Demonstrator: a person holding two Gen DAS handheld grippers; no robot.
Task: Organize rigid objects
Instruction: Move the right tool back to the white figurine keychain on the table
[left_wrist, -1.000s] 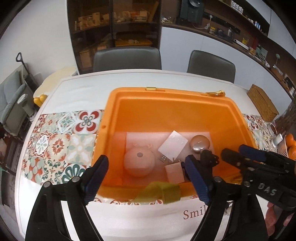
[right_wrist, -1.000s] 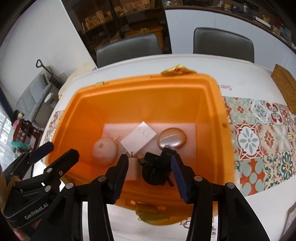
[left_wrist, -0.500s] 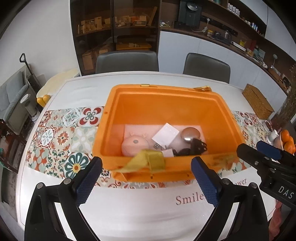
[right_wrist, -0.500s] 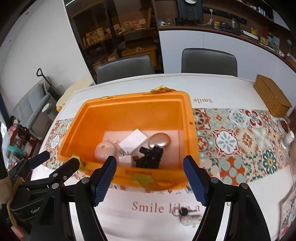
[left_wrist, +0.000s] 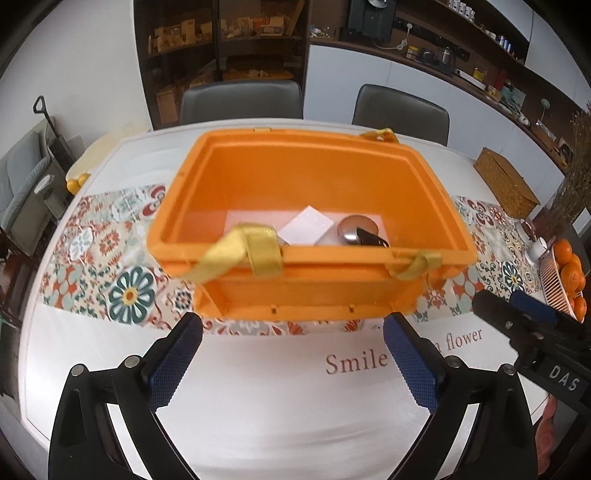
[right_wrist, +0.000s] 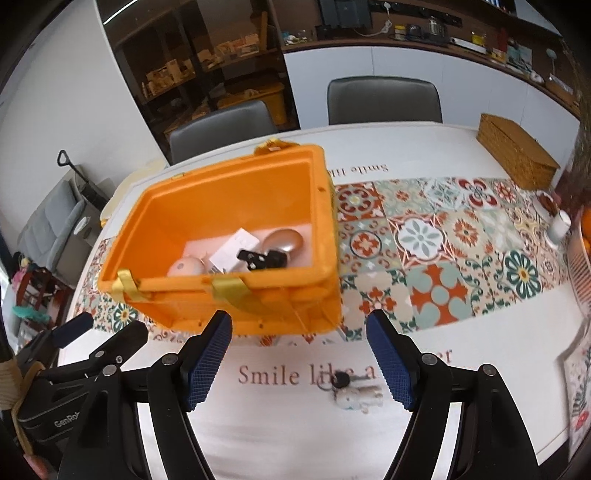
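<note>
An orange plastic bin (left_wrist: 310, 284) (right_wrist: 258, 306) with yellow straps stands on the table. Inside lie a pink round object (right_wrist: 186, 266), a white box (right_wrist: 234, 251) (left_wrist: 306, 230), a metallic oval piece (right_wrist: 282, 240) (left_wrist: 354, 229) and a black object (right_wrist: 262, 259) (left_wrist: 371, 238). A key ring with a white figure (right_wrist: 352, 393) lies on the white cloth near my right gripper. My left gripper (left_wrist: 293, 363) is open and empty in front of the bin. My right gripper (right_wrist: 299, 360) is open and empty, in front of the bin's right corner.
A patterned tile runner (right_wrist: 443, 258) crosses the table. A wicker box (right_wrist: 517, 151) sits far right, a rack of oranges (left_wrist: 569, 273) at the right edge. Two grey chairs (left_wrist: 240, 99) stand behind the table.
Both grippers have pulled back and up from over the bin toward the table's near edge. The black object, let go by the right gripper, now lies in the bin. The right gripper opened wider.
</note>
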